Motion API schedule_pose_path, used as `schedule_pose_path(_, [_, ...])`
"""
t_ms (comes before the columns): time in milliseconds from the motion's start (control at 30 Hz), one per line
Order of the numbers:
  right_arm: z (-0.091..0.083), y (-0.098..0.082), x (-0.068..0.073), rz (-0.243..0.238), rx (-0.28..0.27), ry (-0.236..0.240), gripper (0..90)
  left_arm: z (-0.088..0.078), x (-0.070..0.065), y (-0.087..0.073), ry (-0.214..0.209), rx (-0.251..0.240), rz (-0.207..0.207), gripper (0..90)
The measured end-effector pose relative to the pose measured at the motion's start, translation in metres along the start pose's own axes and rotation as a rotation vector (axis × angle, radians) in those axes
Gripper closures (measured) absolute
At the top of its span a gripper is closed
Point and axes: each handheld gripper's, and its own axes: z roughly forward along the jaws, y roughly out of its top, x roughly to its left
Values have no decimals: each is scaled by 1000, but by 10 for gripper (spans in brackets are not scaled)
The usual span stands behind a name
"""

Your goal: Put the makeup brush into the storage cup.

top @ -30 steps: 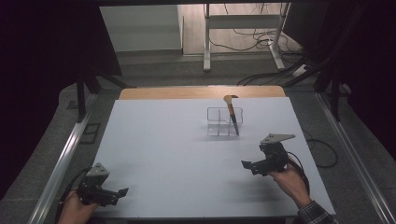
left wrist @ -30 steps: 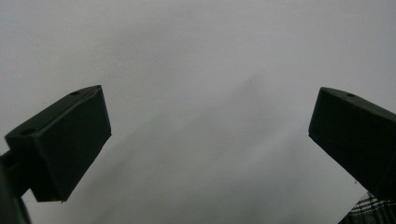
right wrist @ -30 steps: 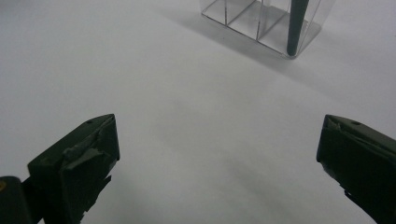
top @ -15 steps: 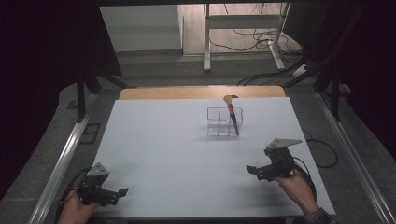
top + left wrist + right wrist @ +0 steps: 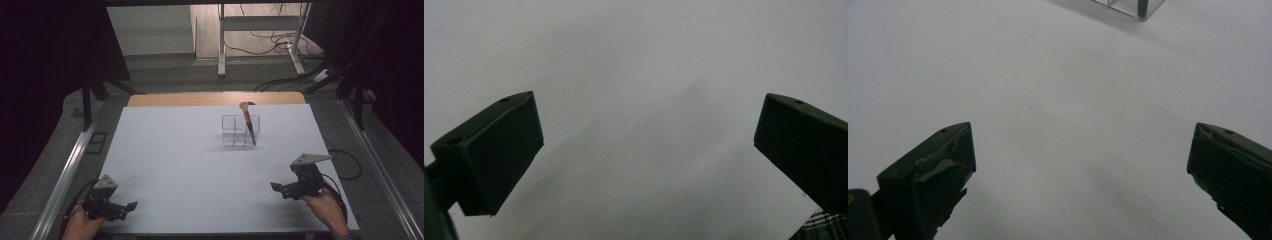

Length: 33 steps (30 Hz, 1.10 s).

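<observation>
A clear plastic compartment box [image 5: 234, 131] stands on the white table [image 5: 190, 160] toward the back middle. A tool with a dark blade and a curved wooden handle [image 5: 247, 120] leans in its right side. A corner of the box [image 5: 1128, 7] shows at the top of the right gripper view. My right gripper [image 5: 276, 189] sits near the front right edge, jaws wide apart over bare table [image 5: 1078, 145]. My left gripper [image 5: 127, 207] rests at the front left corner, open too, with nothing between its jaws [image 5: 644, 155].
A wooden strip [image 5: 215, 98] runs along the table's far edge. Metal rails [image 5: 70, 165] flank the table on both sides. A cable [image 5: 345, 160] trails off the right edge. A desk frame [image 5: 260, 35] and floor cables lie beyond.
My right gripper has drawn back toward the front right corner of the table. The left gripper has stayed put.
</observation>
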Motion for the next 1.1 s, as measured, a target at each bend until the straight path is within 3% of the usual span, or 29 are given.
schedule_pose_path(1100, [-34, -35, -14, 67, 12, -96, 0, 0, 0, 1, 9, 1, 1, 0])
